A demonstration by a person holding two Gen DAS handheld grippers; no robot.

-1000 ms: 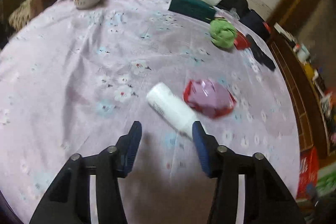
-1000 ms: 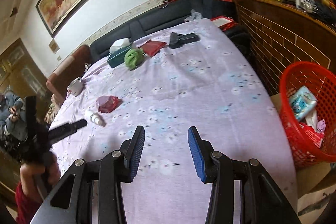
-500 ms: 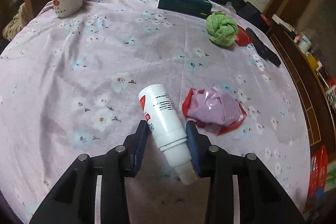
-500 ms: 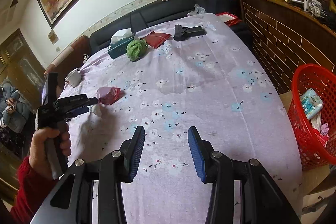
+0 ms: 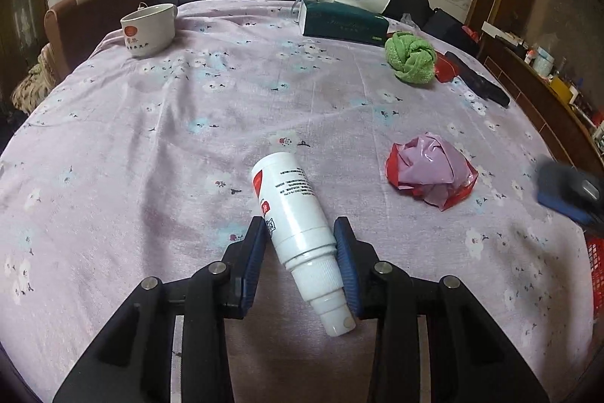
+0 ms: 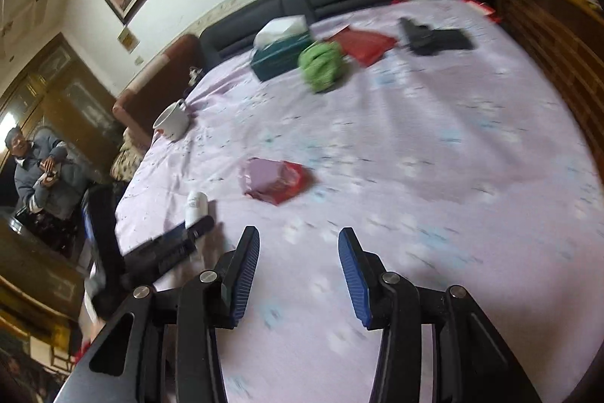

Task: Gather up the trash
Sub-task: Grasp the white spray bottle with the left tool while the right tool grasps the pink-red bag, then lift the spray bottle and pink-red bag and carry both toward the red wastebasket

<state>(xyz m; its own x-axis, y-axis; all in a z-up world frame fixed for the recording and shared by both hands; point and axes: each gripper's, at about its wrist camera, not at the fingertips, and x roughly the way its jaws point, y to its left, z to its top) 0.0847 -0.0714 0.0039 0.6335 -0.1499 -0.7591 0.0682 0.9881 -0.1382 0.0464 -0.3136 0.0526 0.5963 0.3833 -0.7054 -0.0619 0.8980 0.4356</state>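
A white plastic bottle point(image 5: 290, 203) lies on the flowered lilac tablecloth point(image 5: 188, 146) with its cap end toward me. My left gripper point(image 5: 299, 229) is shut on it, both blue pads against its lower body and neck. A crumpled red and pink wrapper point(image 5: 434, 176) lies just right of the bottle. The right wrist view, blurred by motion, shows the same bottle point(image 6: 196, 204), the wrapper point(image 6: 273, 178) and the left gripper's black fingers point(image 6: 181, 240). My right gripper point(image 6: 299, 235) hangs over bare cloth short of the wrapper, its jaws opening with nothing between them.
At the back of the table stand a white cup point(image 5: 149, 29), a green tissue box point(image 5: 343, 23), a green cloth ball point(image 5: 409, 57), a red packet point(image 5: 443, 67) and a black object point(image 5: 479, 84). A red basket point(image 5: 594, 274) shows at the right edge. A person point(image 6: 34, 169) sits at far left.
My left gripper came down over the bottle and shut on it. The right gripper swung left across the table; the red basket has left its view and the wrapper is nearer.
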